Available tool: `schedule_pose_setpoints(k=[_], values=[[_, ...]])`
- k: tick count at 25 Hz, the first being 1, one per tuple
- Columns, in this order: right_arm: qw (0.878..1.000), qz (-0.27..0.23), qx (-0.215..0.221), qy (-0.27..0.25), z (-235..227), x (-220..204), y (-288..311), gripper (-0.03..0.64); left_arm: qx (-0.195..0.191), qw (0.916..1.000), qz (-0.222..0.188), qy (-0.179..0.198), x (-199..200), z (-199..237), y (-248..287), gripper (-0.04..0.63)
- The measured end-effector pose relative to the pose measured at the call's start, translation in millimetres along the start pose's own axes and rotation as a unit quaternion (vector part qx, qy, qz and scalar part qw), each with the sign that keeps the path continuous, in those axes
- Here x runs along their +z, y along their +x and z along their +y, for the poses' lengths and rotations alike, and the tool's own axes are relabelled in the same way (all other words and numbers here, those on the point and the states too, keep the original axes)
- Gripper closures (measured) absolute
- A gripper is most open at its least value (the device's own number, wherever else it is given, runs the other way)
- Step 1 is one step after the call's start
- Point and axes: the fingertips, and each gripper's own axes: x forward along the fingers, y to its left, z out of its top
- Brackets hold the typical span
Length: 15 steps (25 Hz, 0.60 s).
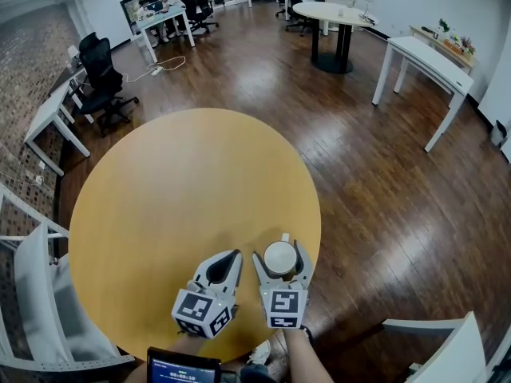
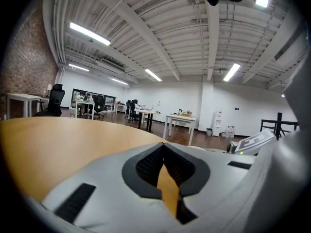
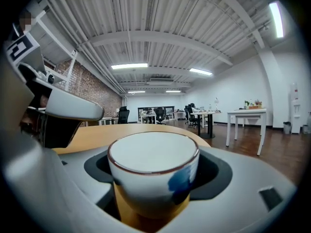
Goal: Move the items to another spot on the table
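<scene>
A round table [image 1: 184, 206] with a smooth, matte yellow-tan top is standing on a glossy dark plank floor [image 1: 375, 190], and everything here is lying relative to it. Near the table's near edge, towards its right side, a small rounded ceramic cup [image 1: 280, 257] is sitting upright, white-glazed with a thin brown rim and a blue smear on its wall. The right gripper [image 1: 281, 250] is clasping the cup, its grey plastic jaws with dark ribbed pads pressing in on either side. Whether the cup's base is touching the tabletop is hard to make out, since the jaws are covering its lower half. Just beside it, over the same near edge, the left gripper [image 1: 231, 255] is holding nothing, its jaws meeting at the tips with only a sliver of tabletop showing through. Below the table's near edge a dark screen [image 1: 182, 369] is being cut off by the frame. Left of the table a white chair [image 1: 40, 294] is partly showing; beyond the table's far side, white desks [image 1: 423, 66], a round white table [image 1: 331, 14] and black office chairs [image 1: 102, 78] are standing well apart from it, beside a brick wall [image 1: 32, 62]
</scene>
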Motion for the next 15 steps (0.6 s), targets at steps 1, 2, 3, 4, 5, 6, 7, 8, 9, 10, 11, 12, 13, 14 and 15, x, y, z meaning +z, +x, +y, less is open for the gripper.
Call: schedule_pose_setpoints(k=[1, 2, 3, 4, 5, 6, 7, 8, 9, 10, 11, 12, 13, 14, 15], values=[[1.000, 0.001, -0.001, 0.000, 0.6, -0.7, -1.0, 0.204, 0.000, 1.0000, 0.000, 0.000, -0.1, 0.0, -0.5, 0.592], [1.000, 0.004, -0.001, 0.003, 1.1, -0.8, -1.6, 0.202, 0.000, 1.0000, -0.001, -0.001, -0.1, 0.2, -1.4, 0.591], [1.000, 0.006, -0.001, 0.008, 1.1, -0.5, -1.8, 0.199, 0.001, 1.0000, -0.001, -0.001, -0.4, 0.3, -2.3, 0.591], [1.000, 0.005, -0.001, 0.012, 0.4, -0.2, -1.6, 0.193, 0.001, 1.0000, -0.001, -0.002, -0.7, 0.1, -3.4, 0.591], [1.000, 0.003, -0.001, 0.015, -0.5, 0.3, -1.6, 0.186, 0.002, 1.0000, -0.001, -0.002, -1.0, -0.3, -4.6, 0.591], [1.000, 0.001, -0.001, 0.016, -1.1, 1.3, -2.1, 0.186, 0.002, 1.0000, -0.001, -0.002, -1.2, -0.7, -5.9, 0.592], [1.000, 0.000, -0.002, 0.017, -1.7, 2.8, -2.9, 0.186, 0.002, 1.0000, -0.002, -0.001, -1.1, -1.1, -7.4, 0.592], [1.000, -0.001, -0.003, 0.016, -2.2, 5.0, -4.1, 0.186, 0.002, 1.0000, -0.002, -0.001, -0.9, -1.3, -9.0, 0.591], [1.000, -0.003, -0.004, 0.014, -2.6, 7.9, -5.3, 0.184, 0.002, 1.0000, -0.002, -0.001, -0.5, -1.5, -10.8, 0.592], [1.000, -0.006, -0.005, 0.011, -2.6, 11.3, -6.6, 0.184, 0.001, 1.0000, -0.002, -0.001, -0.1, -1.8, -13.0, 0.592], [1.000, -0.008, -0.006, 0.007, -2.3, 14.9, -8.0, 0.184, 0.001, 1.0000, -0.002, -0.001, 0.5, -2.4, -15.4, 0.592], [1.000, -0.010, -0.007, 0.003, -1.8, 18.4, -9.7, 0.184, 0.000, 1.0000, -0.003, -0.001, 1.4, -3.1, -18.0, 0.592], [1.000, -0.012, -0.007, -0.002, -1.5, 21.9, -11.7, 0.186, 0.000, 1.0000, -0.005, 0.000, 2.7, -4.2, -20.5, 0.592], [1.000, -0.013, -0.008, -0.005, -1.7, 25.3, -13.9, 0.186, -0.001, 1.0000, -0.007, 0.000, 4.4, -5.5, -22.7, 0.592], [1.000, -0.014, -0.008, -0.008, -2.0, 28.6, -16.5, 0.184, -0.002, 0.9999, -0.010, 0.000, 6.2, -6.9, -24.7, 0.591]])
